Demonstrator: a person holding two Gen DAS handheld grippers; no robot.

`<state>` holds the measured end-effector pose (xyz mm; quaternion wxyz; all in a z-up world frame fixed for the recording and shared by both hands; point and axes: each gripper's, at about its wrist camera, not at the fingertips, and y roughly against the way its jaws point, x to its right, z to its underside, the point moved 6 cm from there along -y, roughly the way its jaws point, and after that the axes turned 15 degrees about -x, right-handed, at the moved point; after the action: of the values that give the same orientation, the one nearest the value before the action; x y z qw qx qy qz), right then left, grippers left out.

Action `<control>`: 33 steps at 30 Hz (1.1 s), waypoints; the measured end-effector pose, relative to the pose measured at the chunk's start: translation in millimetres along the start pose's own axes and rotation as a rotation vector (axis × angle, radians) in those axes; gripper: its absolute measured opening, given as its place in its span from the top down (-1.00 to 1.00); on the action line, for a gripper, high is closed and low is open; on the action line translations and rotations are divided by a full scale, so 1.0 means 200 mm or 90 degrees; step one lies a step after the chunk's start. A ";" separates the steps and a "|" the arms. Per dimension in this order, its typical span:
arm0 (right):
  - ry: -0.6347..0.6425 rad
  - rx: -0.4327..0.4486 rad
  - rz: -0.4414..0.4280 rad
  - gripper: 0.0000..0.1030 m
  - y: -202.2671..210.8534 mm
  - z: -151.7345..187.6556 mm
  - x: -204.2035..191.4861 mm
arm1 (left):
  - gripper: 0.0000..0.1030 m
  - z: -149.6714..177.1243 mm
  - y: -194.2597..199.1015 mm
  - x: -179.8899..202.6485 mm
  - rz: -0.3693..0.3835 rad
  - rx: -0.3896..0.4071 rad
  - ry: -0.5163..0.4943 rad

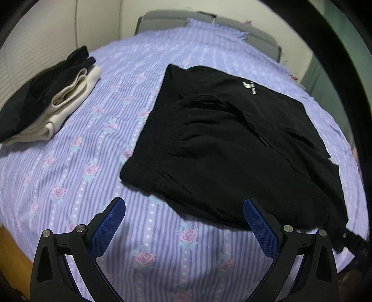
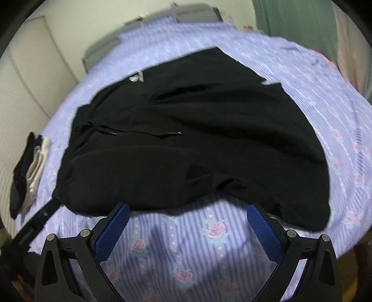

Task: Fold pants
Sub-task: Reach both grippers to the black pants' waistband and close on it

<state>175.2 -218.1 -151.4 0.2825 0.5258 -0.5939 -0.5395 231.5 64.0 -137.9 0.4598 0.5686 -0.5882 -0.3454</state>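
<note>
Black pants [image 1: 232, 144] lie folded into a wide flat bundle on the bed, a small white logo near the far edge. They also show in the right wrist view [image 2: 190, 144], with drawstrings lying across the top. My left gripper [image 1: 184, 204] is open and empty, just in front of the pants' near edge, its right finger at the fabric. My right gripper [image 2: 187, 209] is open and empty, its fingertips at the pants' near edge. The other gripper's black body shows at the lower right in the left view [image 1: 351, 241] and lower left in the right view [image 2: 32, 227].
The bed has a purple striped sheet with roses [image 1: 81, 176]. A stack of folded black and white clothes [image 1: 46, 102] lies at the left, also in the right view [image 2: 30, 172]. A grey headboard [image 1: 209, 21] and white wall are behind. A green curtain [image 2: 295, 21] hangs at the right.
</note>
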 end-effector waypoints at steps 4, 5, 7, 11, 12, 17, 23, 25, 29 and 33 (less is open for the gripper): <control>-0.065 -0.044 0.013 -0.99 0.01 -0.03 0.03 | -0.99 -0.06 -0.01 0.00 0.005 -0.042 0.021; -0.087 -0.051 0.009 -0.98 0.01 -0.03 0.04 | -0.98 -0.08 -0.03 -0.01 0.011 -0.059 0.031; -0.125 -0.055 0.015 -0.98 0.02 -0.04 0.06 | -0.91 -0.09 -0.07 -0.03 0.025 -0.091 0.057; -0.189 -0.053 0.032 -0.91 0.00 -0.04 0.12 | -0.79 -0.09 -0.17 -0.08 0.092 -0.154 0.131; -0.206 -0.053 0.036 -0.89 0.00 -0.05 0.13 | -0.74 -0.10 -0.19 -0.09 0.106 -0.166 0.146; -0.292 -0.057 0.027 -0.78 -0.04 -0.03 0.20 | -0.57 -0.11 -0.32 -0.12 0.145 -0.206 0.192; -0.370 -0.066 0.000 -0.69 -0.07 0.00 0.27 | 0.38 -0.14 -0.37 -0.11 0.099 -0.209 0.172; -0.375 -0.064 -0.002 -0.69 -0.06 0.00 0.26 | 0.80 -0.14 -0.36 -0.12 0.113 -0.217 0.164; -0.375 -0.057 -0.008 -0.69 -0.07 -0.01 0.25 | 0.84 -0.15 -0.25 -0.18 0.031 -0.194 0.136; -0.388 -0.058 -0.008 -0.69 -0.10 0.02 0.29 | 0.84 -0.15 -0.21 -0.16 -0.014 -0.192 0.075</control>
<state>161.8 -268.4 -183.5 0.1112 0.3298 -0.6235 -0.7001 271.8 94.5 -171.9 0.5696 0.5187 -0.4958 -0.4009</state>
